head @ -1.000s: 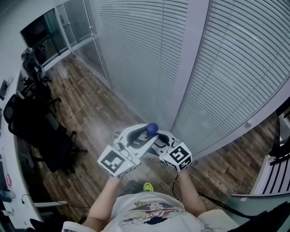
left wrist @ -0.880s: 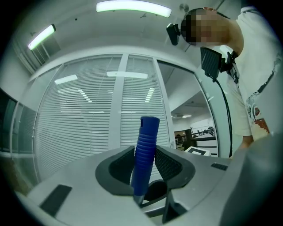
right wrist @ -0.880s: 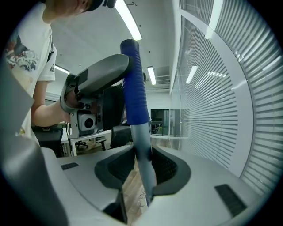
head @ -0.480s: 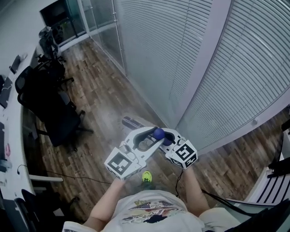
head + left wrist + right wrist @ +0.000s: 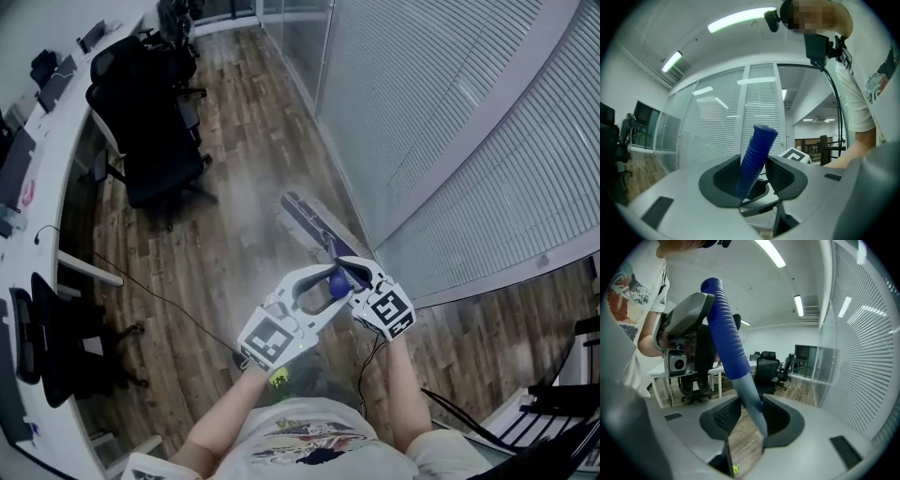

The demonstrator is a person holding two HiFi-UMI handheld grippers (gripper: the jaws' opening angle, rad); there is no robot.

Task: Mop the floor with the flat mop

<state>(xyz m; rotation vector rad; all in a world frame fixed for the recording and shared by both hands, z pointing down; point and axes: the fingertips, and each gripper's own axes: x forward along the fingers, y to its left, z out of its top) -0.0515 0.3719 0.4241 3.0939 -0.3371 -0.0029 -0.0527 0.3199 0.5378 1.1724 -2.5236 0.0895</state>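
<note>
The left hand-held gripper [image 5: 757,178] is pinching the blue grip [image 5: 757,150] of the flat mop [image 5: 302,216], its jaws easing apart. The right hand-held gripper [image 5: 752,418] is clamping the grey shaft [image 5: 752,399] lower down, its jaws likewise opening. The mop's head [image 5: 294,207] is lying on the wooden floor [image 5: 187,272] beside the glass wall [image 5: 422,112].

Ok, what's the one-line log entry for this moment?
left gripper: around mop handle, blue grip, jaws opening | right gripper: around grey shaft, jaws opening | mop head: on floor beside blinds
</note>
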